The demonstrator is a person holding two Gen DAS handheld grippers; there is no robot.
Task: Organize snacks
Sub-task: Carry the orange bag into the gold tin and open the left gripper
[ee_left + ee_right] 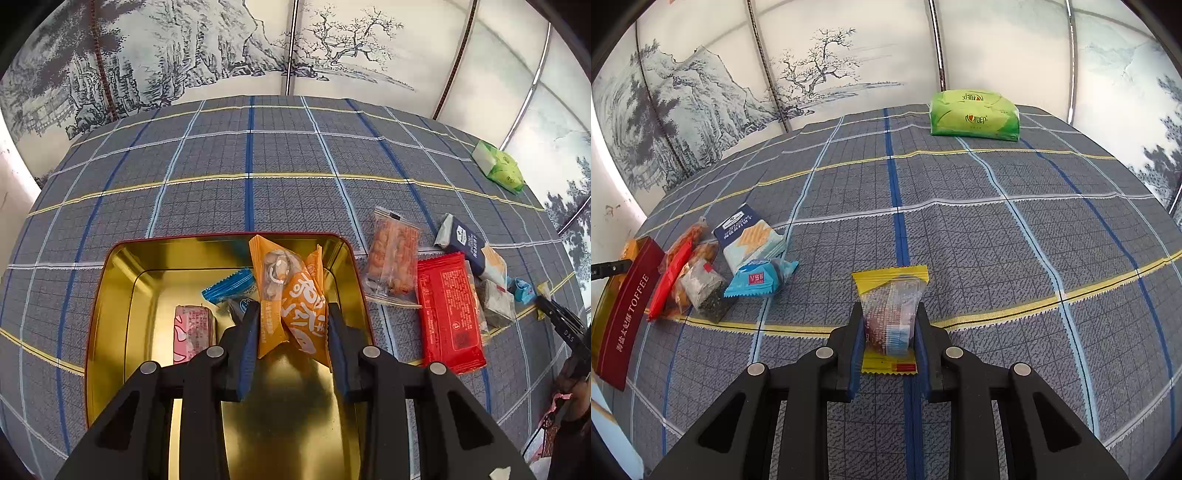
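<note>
While the gold-lined metal tin with a dark red rim (110, 295) already holds a pink wrapped bar (194, 332) and a blue crinkle-edged packet (229, 288), most of the sorting looks unfinished. The tin sits near the table's left edge on the grey plaid cloth (221, 158). Over it, the left gripper (291, 325) has its jaws clamped on an orange foil snack pack (291, 295), which hangs above the tin's floor and is, I judge, about to be dropped in.

Just right of the tin lies a loose heap on the cloth: a clear bag of orange-brown crackers (393, 266), a flat red sachet (450, 314), a navy and white biscuit pack (746, 236), a grey speckled pouch (701, 291) and a light blue sweet packet (757, 280). All of these are left to move.

Further right, the right gripper (890, 328) grips a yellow-ended clear packet (890, 314), low over the cloth. A green tissue pack (975, 114) rests at the far edge.
</note>
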